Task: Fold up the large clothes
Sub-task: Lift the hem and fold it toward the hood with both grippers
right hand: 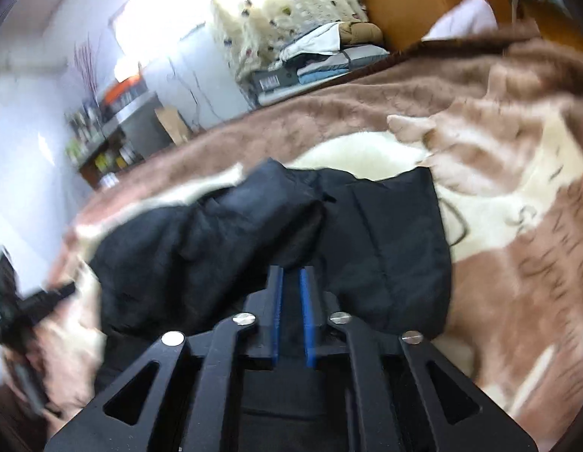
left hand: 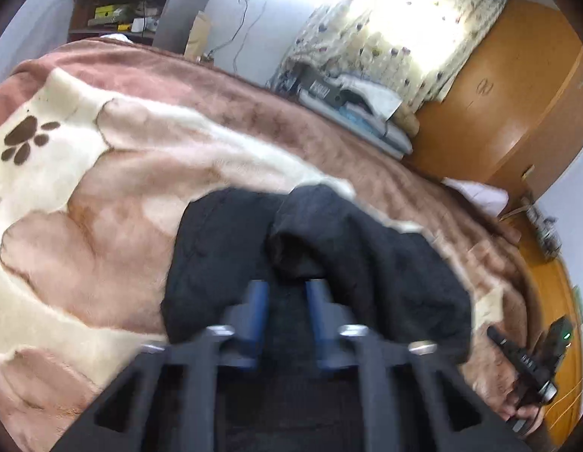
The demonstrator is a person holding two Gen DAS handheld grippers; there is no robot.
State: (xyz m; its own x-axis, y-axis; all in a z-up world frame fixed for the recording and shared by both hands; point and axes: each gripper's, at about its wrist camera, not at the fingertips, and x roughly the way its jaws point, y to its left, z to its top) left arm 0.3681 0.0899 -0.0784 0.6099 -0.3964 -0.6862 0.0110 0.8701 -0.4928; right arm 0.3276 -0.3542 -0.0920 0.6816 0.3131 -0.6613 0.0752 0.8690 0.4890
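A black garment (left hand: 329,256) lies bunched on a brown and cream blanket (left hand: 103,196) on a bed. My left gripper (left hand: 287,286) has blue pads closed on a raised fold of the black cloth. In the right wrist view the same garment (right hand: 385,233) spreads across the blanket (right hand: 498,226). My right gripper (right hand: 290,273) is nearly closed, its blue pads pinching a fold of the garment. The right gripper also shows at the lower right of the left wrist view (left hand: 532,369), and the left gripper shows blurred at the left edge of the right wrist view (right hand: 20,301).
A grey shelf unit (left hand: 141,15) with boxes stands beyond the bed. A pile of folded things (left hand: 359,113) lies at the bed's far side under a bright curtained window (left hand: 404,19). A wooden wardrobe (left hand: 517,94) stands at the right.
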